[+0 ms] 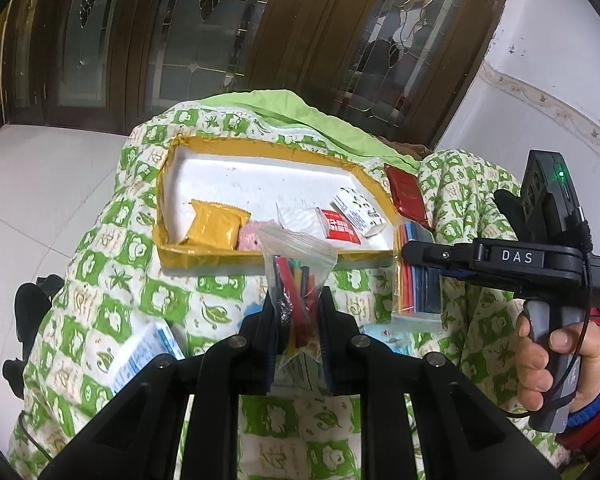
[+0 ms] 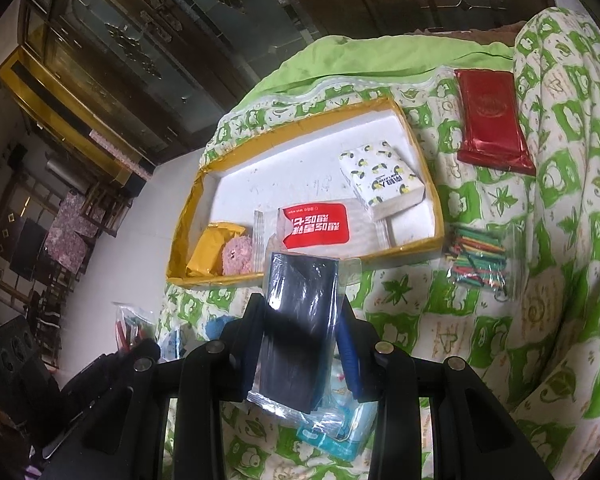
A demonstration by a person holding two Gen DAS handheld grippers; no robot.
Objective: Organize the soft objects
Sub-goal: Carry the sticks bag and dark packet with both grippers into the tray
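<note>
Tray on quilt already holds yellow packet, pink item, red-white pack, patterned tissue pack. Your left claw clamps zip bag of coloured pieces; right claw grips dark pouch, both near tray's front edge. Left out: red packet, bag of sticks, blue-white packs.

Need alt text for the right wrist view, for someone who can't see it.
The right gripper is shut on a clear bag of dark strips, held over a green patterned quilt before a yellow-rimmed tray. The tray holds several packets; a red packet and a bag of coloured sticks lie to its right.
</note>
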